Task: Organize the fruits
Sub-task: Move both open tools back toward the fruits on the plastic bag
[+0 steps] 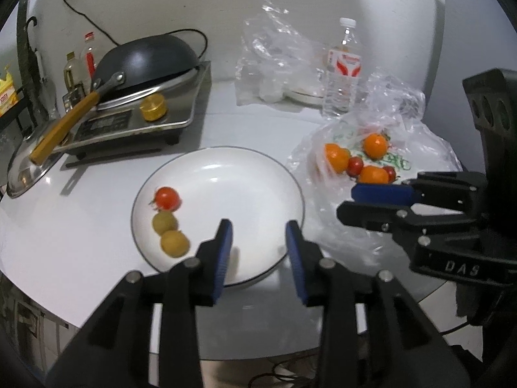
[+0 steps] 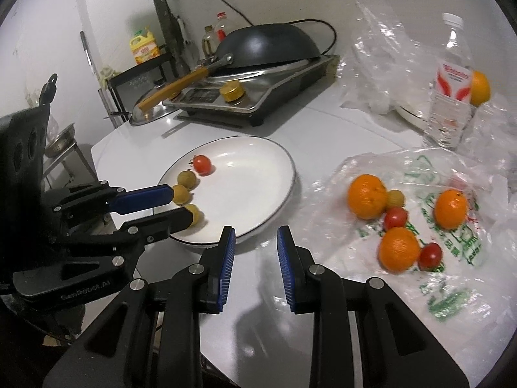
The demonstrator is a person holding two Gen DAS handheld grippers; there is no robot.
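Fruit was split btw. two spots on the white table [image 1: 64, 226]. In the left wrist view the white plate [image 1: 242, 187] sat at centre. On its 9 o'clock side lay a red tomato [image 1: 166, 198], with two small yellow fruits [image 1: 164, 222] [image 1: 174, 243] in a row just below, towards 7 o'clock. The right wrist view showed a third yellow fruit [image 2: 195, 215] on the plate, right at the tip of the left tool's lower finger; couldn't tell if touching.

Left gripper [image 1: 258, 226] hung over the plate's 6 o'clock rim, released, pads apart, nothing btw. them.

Right gripper [image 2: 255, 232] was clenched to its narrow gap, empty, over bare table btw. plate and bag.

At 3 o'clock in the right wrist view a clear plastic bag [image 2: 452, 274] lay flat w/ three oranges [image 2: 366, 200] [image 2: 450, 208] [image 2: 399, 249], two tomatoes [image 2: 395, 218] [image 2: 429, 255] and one yellow fruit [image 2: 395, 198] on it. The yellow one touched the nearest orange.

At 1 o'clock stood a water bottle [image 2: 449, 97], upright, w/ another orange [image 2: 480, 87] behind it.

At 11 o'clock in the left wrist view a black wok [image 1: 148, 61] lay upside down on a stove [image 1: 135, 123].
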